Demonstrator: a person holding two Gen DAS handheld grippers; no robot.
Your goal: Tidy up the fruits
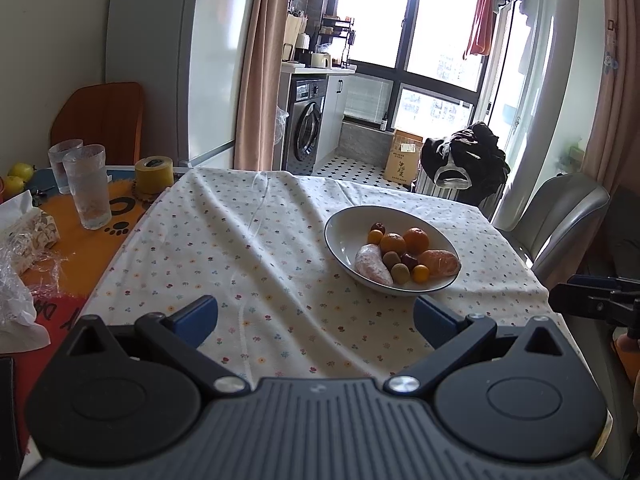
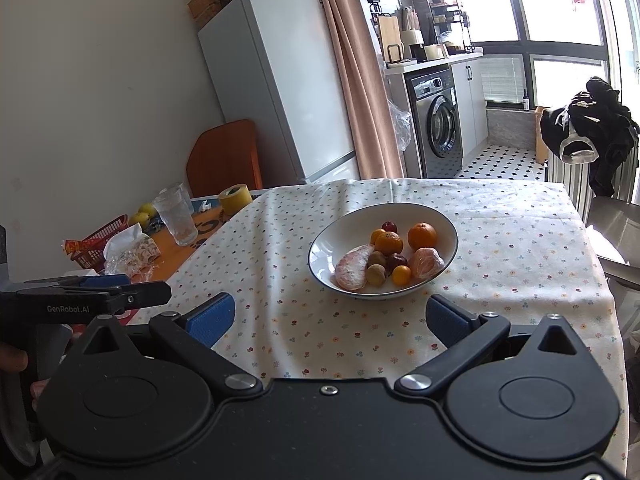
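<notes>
**Fruit all in bowl, both claws idle**

Hovering short of the bowl (image 2: 320, 254), left claw (image 1: 316, 316) and right claw (image 2: 330, 314) both stand spread apart, holding nothing. Bowl sits on the cloth-covered desk (image 1: 240, 240), toward its right side. All the fruit visible on the cloth is in the bowl; likely either nearly done or not begun. Pomelo segment (image 2: 352, 268): long axis runs near-left to far-right, lying flat.

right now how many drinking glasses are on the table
2. One glass stands nearer on the orange mat, left of the floral cloth; the second glass is just behind it. In the right wrist view they overlap, so more could be hidden.
</notes>
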